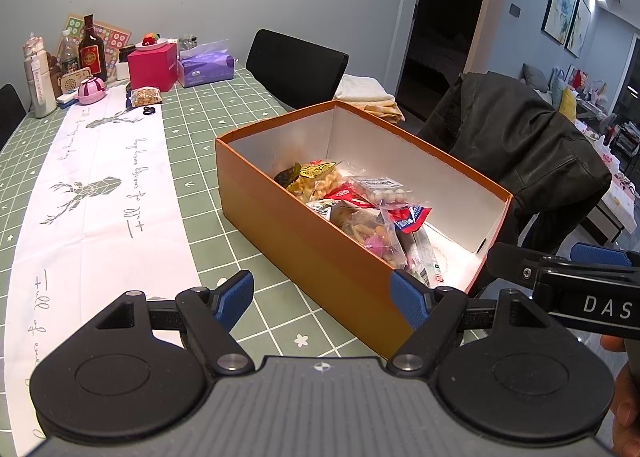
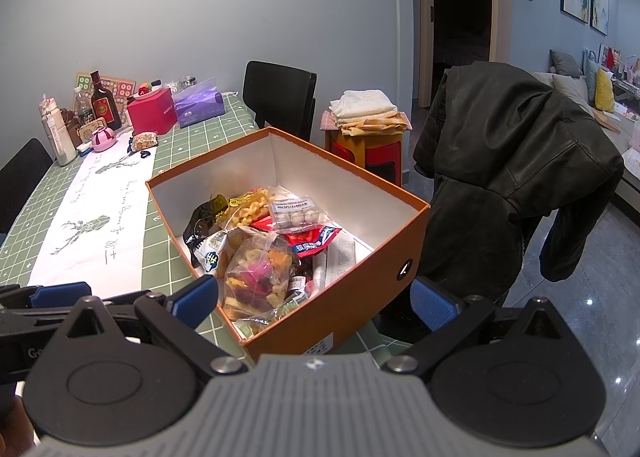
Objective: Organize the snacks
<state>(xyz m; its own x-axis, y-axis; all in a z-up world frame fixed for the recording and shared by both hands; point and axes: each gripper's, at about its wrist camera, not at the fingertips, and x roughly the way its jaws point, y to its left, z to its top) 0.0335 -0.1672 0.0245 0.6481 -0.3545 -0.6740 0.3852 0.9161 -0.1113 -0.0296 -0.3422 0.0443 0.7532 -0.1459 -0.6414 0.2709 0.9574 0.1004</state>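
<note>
I count one orange box (image 2: 352, 293) on my worktop (image 1: 224, 217), with at least six snack bags (image 2: 256, 277) piled inside; the heap hides any more. One more snack bag (image 1: 146, 96) lies far off. One bottle (image 1: 92, 51), one tissue pack (image 1: 206, 65), two claws.

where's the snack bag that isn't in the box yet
At the table's far end in both views: the snack bag lies in front of the pink box, right of the pink pot.

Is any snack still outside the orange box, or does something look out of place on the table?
Yes. One clear snack bag lies alone at the far end of the table, beside the pink box, while the other snacks sit piled in the orange box. Nothing looks spilled or damaged.
</note>
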